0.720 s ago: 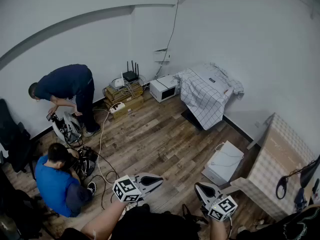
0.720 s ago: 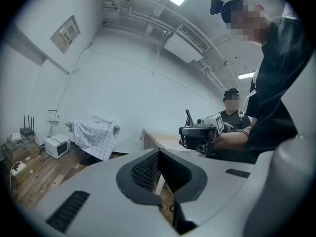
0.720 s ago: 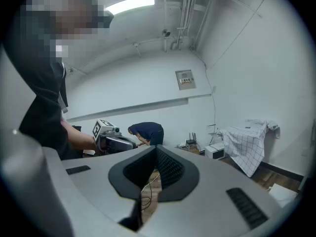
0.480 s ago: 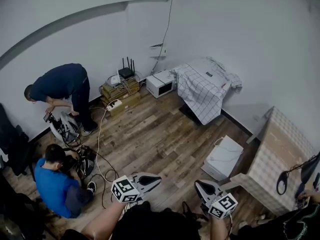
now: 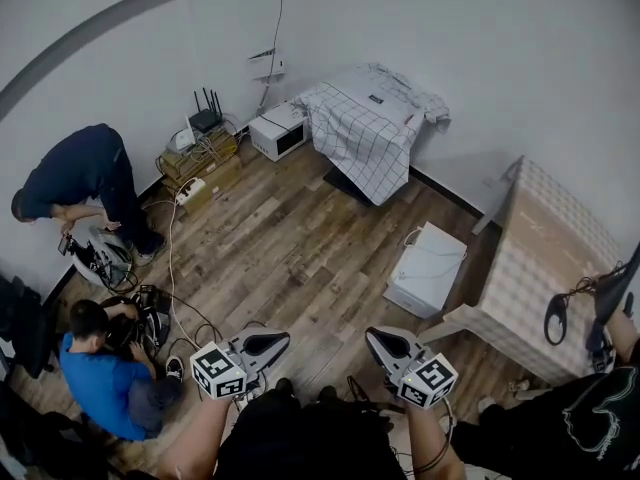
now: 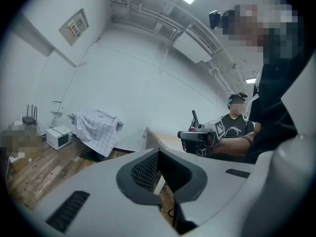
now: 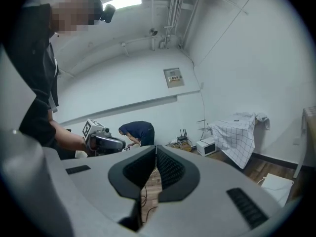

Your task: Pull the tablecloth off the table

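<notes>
The tablecloth (image 5: 365,118), white with a dark grid, hangs over a small table against the far wall. It also shows far off in the left gripper view (image 6: 96,126) and the right gripper view (image 7: 240,131). My left gripper (image 5: 281,339) and right gripper (image 5: 373,335) are held low in the head view, near my body and well apart from the cloth. Both are shut with nothing between the jaws (image 6: 159,153) (image 7: 155,150). Each gripper view shows the other gripper held in a hand (image 6: 197,135) (image 7: 102,141).
A white microwave (image 5: 277,131) and stacked boxes with a router (image 5: 200,153) stand left of the table. A white box (image 5: 428,268) lies on the wood floor; a checked cardboard piece (image 5: 552,258) is at right. Two people (image 5: 80,173) (image 5: 95,373) work amid cables (image 5: 180,298) at left.
The head view has swung: the clothed table, microwave and people have slid left and up in the picture. Both grippers sit slightly lower and stay shut.
</notes>
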The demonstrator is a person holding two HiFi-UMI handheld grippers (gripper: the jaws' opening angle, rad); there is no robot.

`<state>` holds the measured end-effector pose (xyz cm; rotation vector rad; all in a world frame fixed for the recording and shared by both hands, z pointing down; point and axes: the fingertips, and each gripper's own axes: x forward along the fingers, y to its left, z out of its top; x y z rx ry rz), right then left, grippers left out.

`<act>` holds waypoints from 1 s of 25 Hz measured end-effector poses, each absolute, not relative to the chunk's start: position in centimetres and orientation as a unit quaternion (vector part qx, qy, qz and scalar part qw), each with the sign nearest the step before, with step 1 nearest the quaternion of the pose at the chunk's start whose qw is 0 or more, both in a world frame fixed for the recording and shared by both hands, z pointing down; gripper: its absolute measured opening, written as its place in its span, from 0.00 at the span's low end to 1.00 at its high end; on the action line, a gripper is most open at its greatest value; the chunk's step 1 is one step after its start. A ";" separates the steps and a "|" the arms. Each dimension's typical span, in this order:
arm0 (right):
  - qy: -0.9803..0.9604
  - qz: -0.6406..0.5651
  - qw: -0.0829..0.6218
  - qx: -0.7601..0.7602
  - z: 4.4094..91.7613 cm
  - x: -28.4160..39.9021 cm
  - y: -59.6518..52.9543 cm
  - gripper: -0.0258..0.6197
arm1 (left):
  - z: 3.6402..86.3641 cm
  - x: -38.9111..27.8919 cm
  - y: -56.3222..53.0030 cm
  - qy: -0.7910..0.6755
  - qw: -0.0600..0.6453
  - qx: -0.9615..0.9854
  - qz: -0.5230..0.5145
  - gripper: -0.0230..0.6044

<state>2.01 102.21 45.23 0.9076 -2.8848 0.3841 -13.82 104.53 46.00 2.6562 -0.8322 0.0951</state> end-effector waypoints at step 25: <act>-0.925 0.179 0.102 0.318 50.1 2.3 86.1 0.07 | 49.8 -17.5 86.0 -0.270 0.227 0.934 0.055 0.05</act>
